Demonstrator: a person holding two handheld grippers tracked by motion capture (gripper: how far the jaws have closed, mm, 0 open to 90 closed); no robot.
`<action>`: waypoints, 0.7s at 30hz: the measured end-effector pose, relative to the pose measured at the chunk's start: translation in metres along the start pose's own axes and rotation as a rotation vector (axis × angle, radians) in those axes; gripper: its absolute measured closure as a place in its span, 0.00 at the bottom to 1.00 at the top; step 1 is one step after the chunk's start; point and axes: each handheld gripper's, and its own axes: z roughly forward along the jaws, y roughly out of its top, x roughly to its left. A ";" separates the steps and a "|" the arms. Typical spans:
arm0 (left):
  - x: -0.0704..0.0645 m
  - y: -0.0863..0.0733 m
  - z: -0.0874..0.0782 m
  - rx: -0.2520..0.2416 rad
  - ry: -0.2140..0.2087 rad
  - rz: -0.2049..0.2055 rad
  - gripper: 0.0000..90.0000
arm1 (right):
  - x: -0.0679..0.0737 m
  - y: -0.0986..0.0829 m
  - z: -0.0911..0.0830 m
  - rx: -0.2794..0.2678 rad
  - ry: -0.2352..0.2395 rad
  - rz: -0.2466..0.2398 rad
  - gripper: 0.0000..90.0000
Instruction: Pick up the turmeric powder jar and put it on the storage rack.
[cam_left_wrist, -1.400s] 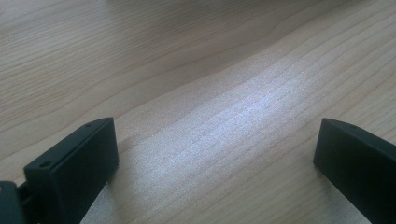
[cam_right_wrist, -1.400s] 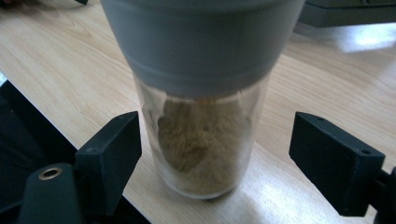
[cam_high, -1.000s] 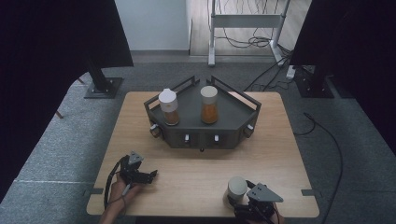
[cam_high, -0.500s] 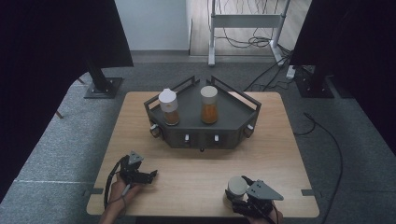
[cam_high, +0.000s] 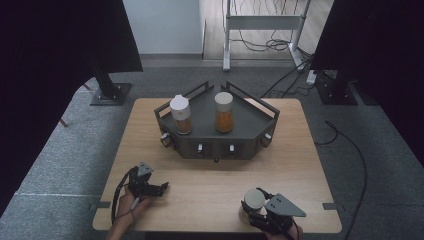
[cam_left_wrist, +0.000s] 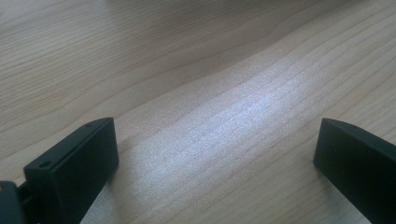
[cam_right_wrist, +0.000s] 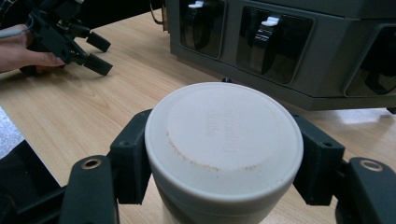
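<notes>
The right hand-held gripper (cam_right_wrist: 224, 154) has its two black jaws pressed against opposite sides of a white-lidded jar (cam_right_wrist: 224, 140), pinching it just under the lid. The jar stands upright on the wooden counter (cam_high: 210, 195), near the front edge on the person's right. The left hand-held gripper (cam_high: 162, 187) rests low over the counter near the front left corner, held by a hand (cam_high: 132, 205), its jaws spread wide with nothing but bare wood between them. Well apart from both, toward the back of the counter, sits a dark grey angular rack (cam_high: 200, 112) carrying two more upright spice jars (cam_high: 180, 115) with white lids and orange-brown contents.
</notes>
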 end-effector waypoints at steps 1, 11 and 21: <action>0.000 0.000 0.000 0.000 0.000 0.000 0.00 | 0.001 0.000 0.000 0.000 -0.002 0.001 0.37; 0.000 0.000 0.000 0.000 -0.001 0.002 0.00 | 0.005 0.002 0.001 0.004 -0.021 0.016 0.37; 0.000 0.000 0.000 0.000 -0.002 0.002 0.00 | 0.003 0.007 0.000 0.003 -0.029 0.016 0.37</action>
